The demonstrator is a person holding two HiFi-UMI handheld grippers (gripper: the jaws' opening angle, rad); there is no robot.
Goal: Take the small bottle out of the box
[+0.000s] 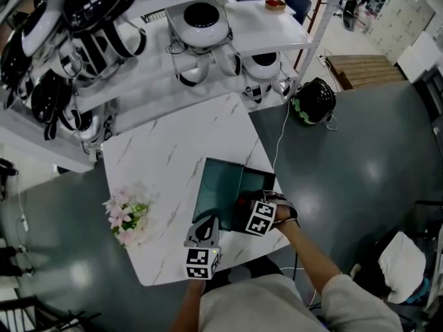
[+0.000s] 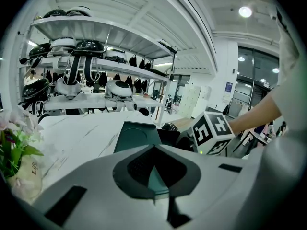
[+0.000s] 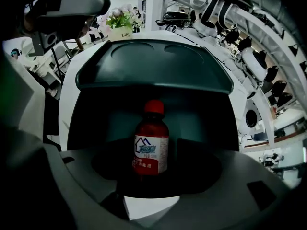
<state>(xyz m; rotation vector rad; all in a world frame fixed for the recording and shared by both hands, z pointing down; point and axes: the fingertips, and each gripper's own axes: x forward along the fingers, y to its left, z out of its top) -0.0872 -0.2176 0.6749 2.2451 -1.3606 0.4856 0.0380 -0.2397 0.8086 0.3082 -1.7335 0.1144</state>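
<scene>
Red small bottle [image 3: 150, 145] upright between parted jaws, right claw [image 3: 152, 153].

Right gripper [image 3: 154, 153]: jaws were held apart. Small bottle [image 3: 151, 150]: dark red, with a red cap and white label. It was stood upright between the jaws, inside the box, and a gap was seen at the right pad. Box [image 3: 153, 66]: dark green, with its lid raised open beyond the bottle. Potted flowers [image 3: 121, 20]: set far ahead, to the left. Shelves [image 3: 249, 42]: stocked with headgear, ahead to the right.
</scene>
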